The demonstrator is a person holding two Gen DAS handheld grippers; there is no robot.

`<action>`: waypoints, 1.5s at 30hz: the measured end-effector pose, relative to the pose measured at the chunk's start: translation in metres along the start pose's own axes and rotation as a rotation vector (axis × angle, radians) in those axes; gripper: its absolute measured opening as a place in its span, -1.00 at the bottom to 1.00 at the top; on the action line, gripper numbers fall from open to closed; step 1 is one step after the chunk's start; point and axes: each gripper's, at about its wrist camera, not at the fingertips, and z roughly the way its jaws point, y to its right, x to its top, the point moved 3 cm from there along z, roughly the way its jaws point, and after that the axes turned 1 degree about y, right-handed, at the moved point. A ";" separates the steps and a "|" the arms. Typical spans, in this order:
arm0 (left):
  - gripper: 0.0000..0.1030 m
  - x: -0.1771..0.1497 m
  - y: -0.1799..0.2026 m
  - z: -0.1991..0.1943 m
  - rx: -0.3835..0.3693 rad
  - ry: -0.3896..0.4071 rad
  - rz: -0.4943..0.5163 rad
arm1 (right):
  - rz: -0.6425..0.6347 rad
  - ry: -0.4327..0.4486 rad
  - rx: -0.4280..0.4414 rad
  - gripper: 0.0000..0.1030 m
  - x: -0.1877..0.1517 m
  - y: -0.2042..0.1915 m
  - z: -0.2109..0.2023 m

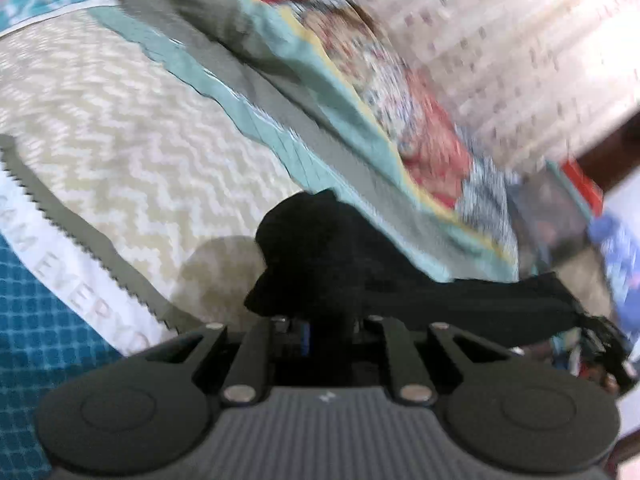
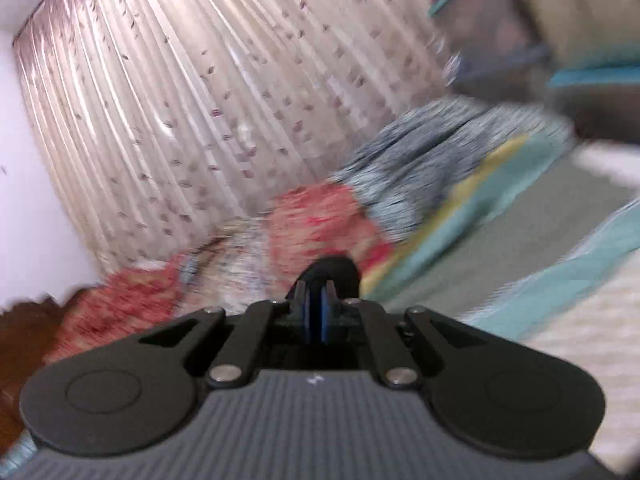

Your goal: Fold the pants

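Since the black pants (image 1: 340, 264) bunch and drape from the left gripper (image 1: 320, 320), they look light, soft and limp; hems or waistband corners seem the best holds. They fill the lower middle of the left view, trailing right, above the bed (image 1: 120, 120). Left fingers pinch them nearly closed; the right gripper (image 2: 319, 312) nips a black fold between narrow fingers. Lower left, a white band (image 1: 80, 264) reads roughly "AM EVERYO"
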 end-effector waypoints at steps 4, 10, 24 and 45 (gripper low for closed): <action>-0.71 -0.032 -0.001 0.020 0.116 -0.128 0.119 | -0.131 -0.102 -0.222 -0.12 -0.043 0.039 -0.077; -0.04 -0.030 -0.010 -0.001 0.125 -0.130 0.146 | 0.060 -0.196 -0.520 -0.10 -0.084 0.126 -0.136; 0.08 0.015 -0.009 0.111 0.194 -0.190 0.194 | 0.077 -0.446 -0.443 0.05 -0.047 0.170 0.066; -0.79 0.064 -0.065 0.077 0.316 0.147 -0.178 | 0.102 -0.108 -0.485 -0.01 0.010 0.114 0.082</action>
